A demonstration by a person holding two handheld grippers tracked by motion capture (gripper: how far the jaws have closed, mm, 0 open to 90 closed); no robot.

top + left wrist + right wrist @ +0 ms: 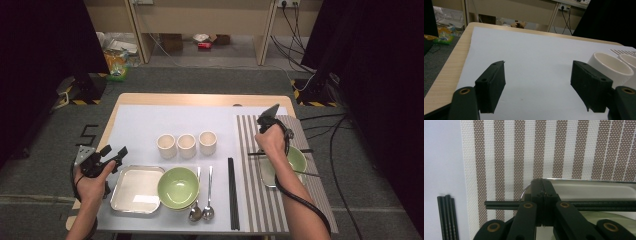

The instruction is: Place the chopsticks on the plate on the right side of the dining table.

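High view: right gripper (266, 122) holds chopsticks (305, 150) across green bowl (298, 159) on striped mat (250, 200). Left gripper view: left gripper (537, 86) jaws wide, empty, left of bowl. Right gripper view: jaws clamped on chopsticks (499, 204). Placing step; next likely lower, release.

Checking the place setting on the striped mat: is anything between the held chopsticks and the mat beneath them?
Yes. The right claw holds the chopsticks across the metal tray and green bowl, which sit on the striped mat.
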